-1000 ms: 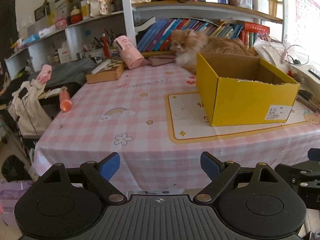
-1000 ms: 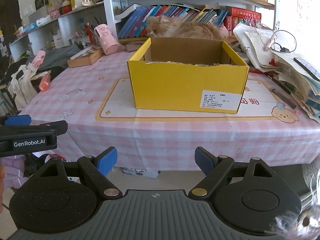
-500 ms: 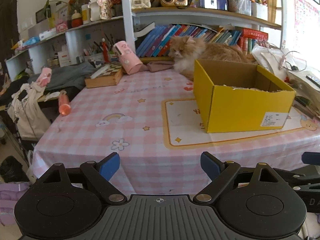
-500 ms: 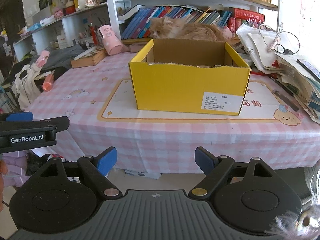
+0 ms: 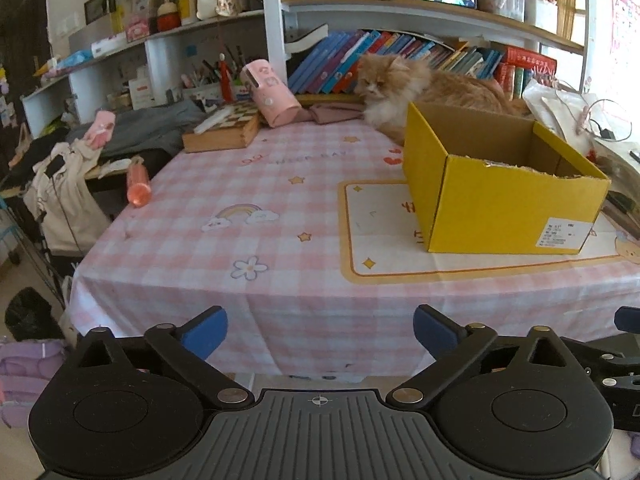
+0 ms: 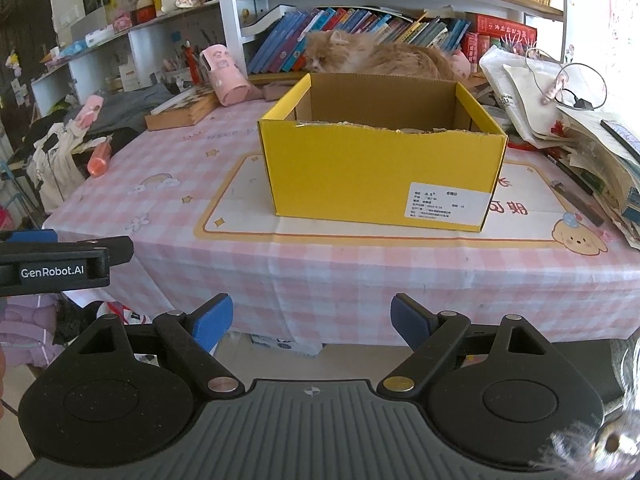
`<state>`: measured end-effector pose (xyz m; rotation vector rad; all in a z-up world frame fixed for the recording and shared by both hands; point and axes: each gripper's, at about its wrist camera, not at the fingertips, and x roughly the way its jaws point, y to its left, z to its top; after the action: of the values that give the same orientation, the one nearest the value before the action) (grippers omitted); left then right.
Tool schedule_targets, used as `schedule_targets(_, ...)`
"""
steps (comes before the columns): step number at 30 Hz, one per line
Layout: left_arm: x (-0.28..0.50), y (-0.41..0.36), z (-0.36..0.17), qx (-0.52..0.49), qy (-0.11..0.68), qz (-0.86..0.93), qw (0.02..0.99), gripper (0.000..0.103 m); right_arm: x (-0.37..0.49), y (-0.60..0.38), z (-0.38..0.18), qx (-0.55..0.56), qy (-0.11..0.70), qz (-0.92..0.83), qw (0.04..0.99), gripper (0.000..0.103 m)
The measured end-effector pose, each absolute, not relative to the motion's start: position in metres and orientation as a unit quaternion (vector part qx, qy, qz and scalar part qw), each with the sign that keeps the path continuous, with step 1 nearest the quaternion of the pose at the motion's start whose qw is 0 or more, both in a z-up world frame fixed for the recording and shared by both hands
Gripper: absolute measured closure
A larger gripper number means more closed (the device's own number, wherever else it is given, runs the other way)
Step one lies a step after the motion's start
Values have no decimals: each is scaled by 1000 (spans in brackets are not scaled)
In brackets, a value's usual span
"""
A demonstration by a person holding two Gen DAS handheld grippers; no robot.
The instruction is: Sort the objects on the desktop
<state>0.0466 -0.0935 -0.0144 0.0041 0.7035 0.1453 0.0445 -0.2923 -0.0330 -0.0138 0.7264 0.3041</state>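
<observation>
Opening at this moment, with nothing between the blue pads: left gripper (image 5: 320,334), held off the near edge of the table (image 5: 280,280), short of the pink checked cloth. Spread wide and gripping nothing as well: right gripper (image 6: 312,326), also hanging in front of that near edge, with the left one's black arm showing at the left border of the right wrist view.

Standing nearest on the table, on the cream mat (image 6: 240,216) toward the near right corner: yellow cardboard box (image 6: 380,168), top open, white label on its near face, contents hidden by the torn front wall. Lying at the left edge, partly over it: orange-pink bottle (image 5: 138,188), on its side. Resting toward the far left corner: wooden chessboard case (image 5: 224,132), with a pink cylindrical case (image 5: 270,98) tipped over just beside it. Stretched along the far edge, behind the box: fluffy orange cat (image 5: 400,88), in front of a row of books (image 5: 340,60) on the shelf. Heaped along the right edge: papers and cables (image 6: 560,120).
</observation>
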Motion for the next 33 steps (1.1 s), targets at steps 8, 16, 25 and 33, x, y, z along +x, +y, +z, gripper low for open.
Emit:
schedule_targets(8, 48, -96, -15, 5, 348, 70, 935, 2, 46, -294, -34, -4, 356, 147, 923, 18)
schedule_targets(16, 48, -96, -15, 4, 347, 73, 935, 1, 47, -294, -35, -4, 359, 149, 922, 18)
schedule_targets(25, 48, -98, -15, 8, 344, 72, 936, 1, 47, -294, -35, -4, 358, 148, 922, 18)
schedule_targets(33, 48, -98, -15, 7, 346, 72, 935, 1, 47, -293, -35, -3, 359, 148, 921, 18)
